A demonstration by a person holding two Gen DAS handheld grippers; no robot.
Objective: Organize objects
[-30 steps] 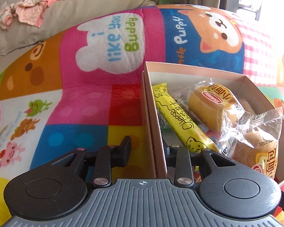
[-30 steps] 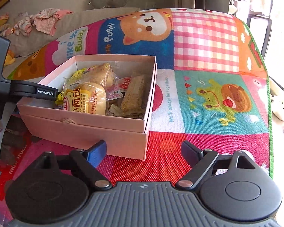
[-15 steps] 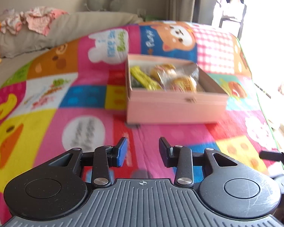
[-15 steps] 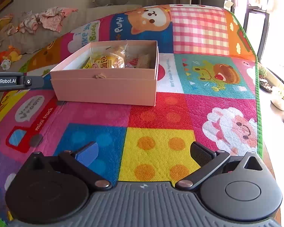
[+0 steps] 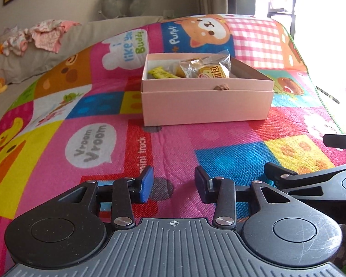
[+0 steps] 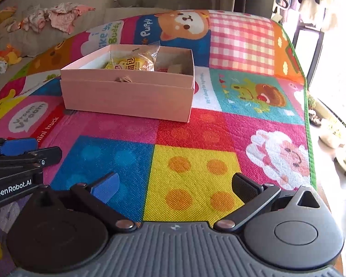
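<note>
On the mat [image 5: 57, 124]: "Vroom Vroom" in a white speech bubble [image 5: 90, 146], "mini truck" on a red patch [image 5: 142, 154], "i like you Buddy" in a white cloud [image 5: 129, 46], "Puppy" on the blue square [image 5: 174, 39] beside the dog. On the white panel [image 6: 207, 90] right of the box [image 6: 126, 97]: small green writing, too fine to read. On the left gripper's [image 6: 20, 147] body: "GenRobot.AI". On a bun wrapper [image 5: 213, 72]: red Chinese characters, partly hidden.
</note>
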